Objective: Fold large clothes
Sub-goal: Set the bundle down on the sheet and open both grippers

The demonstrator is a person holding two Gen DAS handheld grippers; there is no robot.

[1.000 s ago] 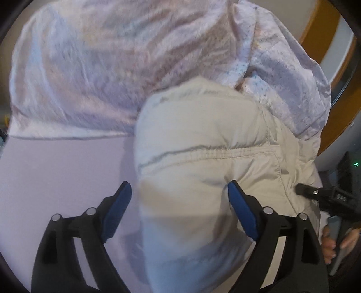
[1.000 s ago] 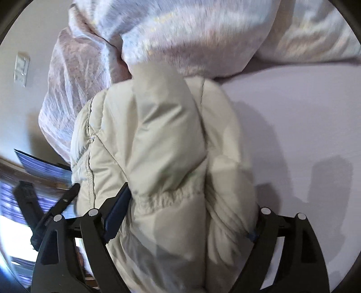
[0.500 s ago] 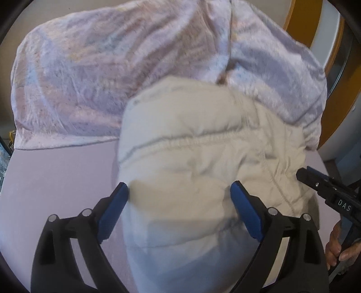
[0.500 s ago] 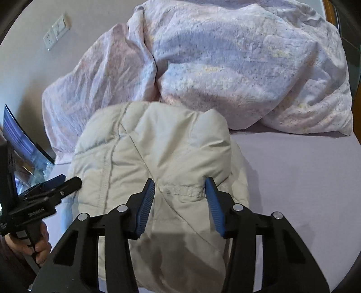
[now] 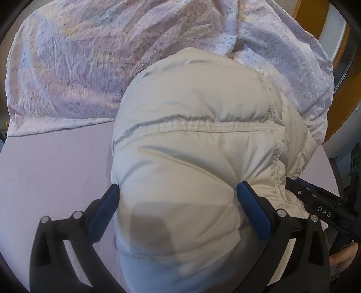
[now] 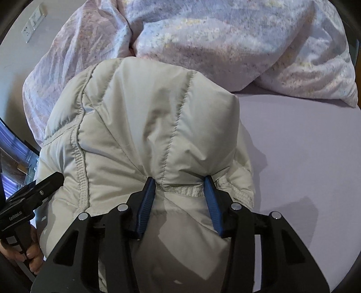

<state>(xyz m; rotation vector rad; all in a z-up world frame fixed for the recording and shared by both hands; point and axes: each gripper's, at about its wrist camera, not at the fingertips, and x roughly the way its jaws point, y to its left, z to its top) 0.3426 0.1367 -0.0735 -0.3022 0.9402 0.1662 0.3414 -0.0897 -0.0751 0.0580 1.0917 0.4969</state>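
A puffy beige quilted jacket (image 5: 198, 126) lies bunched on the lilac bed sheet (image 5: 56, 169). My left gripper (image 5: 178, 189) straddles its near bulge. Its jaws are opening wide, with the padding swelling between the blue pads (image 5: 106, 209). In the right wrist view the same jacket (image 6: 146, 112) fills the middle. My right gripper (image 6: 181, 182) is closing on a puckered fold near a stitched hem, and both pads dent the fabric. Each gripper's black finger shows at the edge of the other's view: the right gripper (image 5: 315, 202) and the left gripper (image 6: 38, 189).
A crumpled floral duvet (image 5: 90, 56) and a pillow (image 6: 304, 67) lie right behind the jacket. Bare sheet (image 6: 304, 146) stretches to the right of it. A hand (image 6: 33, 254) grips the left tool's handle. A wall socket (image 6: 33, 20) and a wooden frame (image 5: 315, 22) border the bed.
The right jaws went from wide around the jacket's bulk to narrow on one fold. The left jaws spread a little wider and came closer to the jacket.
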